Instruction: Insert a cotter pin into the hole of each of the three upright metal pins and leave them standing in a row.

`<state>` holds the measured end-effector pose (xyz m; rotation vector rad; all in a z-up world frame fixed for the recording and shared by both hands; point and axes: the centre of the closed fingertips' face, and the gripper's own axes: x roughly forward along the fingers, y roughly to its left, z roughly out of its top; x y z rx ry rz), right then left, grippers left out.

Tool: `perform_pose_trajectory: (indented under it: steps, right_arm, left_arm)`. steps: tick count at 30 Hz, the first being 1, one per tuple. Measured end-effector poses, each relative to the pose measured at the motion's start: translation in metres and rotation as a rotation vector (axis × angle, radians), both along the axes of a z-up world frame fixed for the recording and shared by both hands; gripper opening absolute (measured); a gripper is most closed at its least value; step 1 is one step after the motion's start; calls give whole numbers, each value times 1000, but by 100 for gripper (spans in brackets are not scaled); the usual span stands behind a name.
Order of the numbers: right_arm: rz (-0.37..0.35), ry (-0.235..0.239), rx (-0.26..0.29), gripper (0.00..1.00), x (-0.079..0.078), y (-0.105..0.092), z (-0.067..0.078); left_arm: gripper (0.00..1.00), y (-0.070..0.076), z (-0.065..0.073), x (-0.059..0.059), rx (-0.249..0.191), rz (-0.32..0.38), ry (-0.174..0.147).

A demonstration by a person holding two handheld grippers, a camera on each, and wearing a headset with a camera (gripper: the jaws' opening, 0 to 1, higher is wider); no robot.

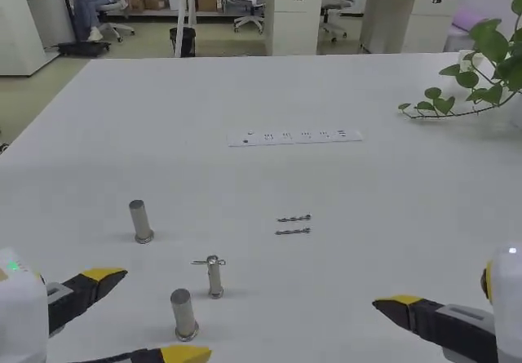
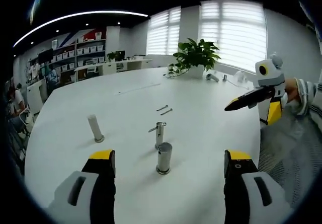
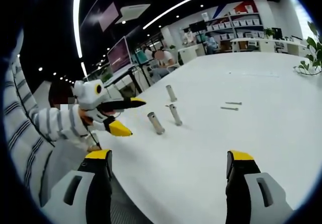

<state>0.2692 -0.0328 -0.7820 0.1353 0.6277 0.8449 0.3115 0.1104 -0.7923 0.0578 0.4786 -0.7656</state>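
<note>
Open office in the bg, desks and chairs, big white bench up front w/ a plant at the far right edge. Left tongs and right tongs are both spread wide, nothing in either.

3 metal pins stand upright: far pin, middle pin w/ a cotter pin through it, near pin just ahead of the left tongs. 2 spare cotter pins lie flat side by side, apart from the pins to the right.

What worries me tbh:
- The near pin is close to those open jaws, so a careless sweep prob knocks it over.
- The spares are thin and flat on the bench, so they could skid instead of lifting.
- Pushing one in w/o bracing the pin likely topples it.
</note>
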Motion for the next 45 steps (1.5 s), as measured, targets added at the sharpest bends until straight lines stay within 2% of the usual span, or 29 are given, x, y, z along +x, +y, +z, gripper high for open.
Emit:
perform_pose_trajectory:
  steps: [1, 3, 7, 11, 14, 17, 20, 23, 26, 28, 31, 34, 36, 38, 42, 45]
  right_arm:
    - [2, 1, -4, 96, 0, 0, 0]
    - [5, 3, -9, 96, 0, 0, -1]
    - [10, 9, -23, 96, 1, -2, -1]
    - [24, 9, -52, 96, 4, -6, -2]
    - [108, 17, -126, 95, 6, -11, -8]
    - [209, -7, -208, 93, 11, -16, -10]
    - [265, 15, -262, 90, 18, -21, -13]
    - [327, -8, -343, 89, 32, -26, -14]
    - [389, -15, -411, 89, 45, -29, -17]
    - [438, -29, -451, 88, 52, -30, -18]
    - [522, -21, -530, 85, 65, -33, -22]
    - [563, -69, -566, 84, 85, -30, -22]
    - [614, -117, -590, 78, 99, -25, -25]
    - [625, -102, -610, 72, 110, -23, -31]
    - [647, -80, -591, 71, 125, -15, -38]
    - [679, -81, -621, 70, 136, -12, -44]
  left_arm:
    - [98, 0, -1, -1, -14, -5, 21]
    - [99, -2, 6, 0, -93, 37, 38]
    - [99, 2, 7, -5, -49, 11, 26]
    - [99, 3, 6, -9, -52, -3, 31]
    - [99, 3, 7, -11, -70, 0, 39]
    - [99, 1, 12, -12, -95, -3, 37]
    - [99, -1, 16, -13, -94, -10, 26]
    - [99, -3, 18, -14, -102, -20, 22]
    - [99, -2, 19, -14, -155, -3, 40]
    - [99, 0, 15, -15, -145, 2, 54]
    - [99, 1, 11, -17, -131, -1, 59]
    - [99, 2, 8, -18, -138, 6, 69]
    - [99, 1, 6, -18, -146, 13, 71]
    - [99, -1, 4, -18, -152, 18, 81]
    - [99, -5, 4, -17, -161, 24, 82]
    - [99, -7, 5, -17, -168, 24, 81]
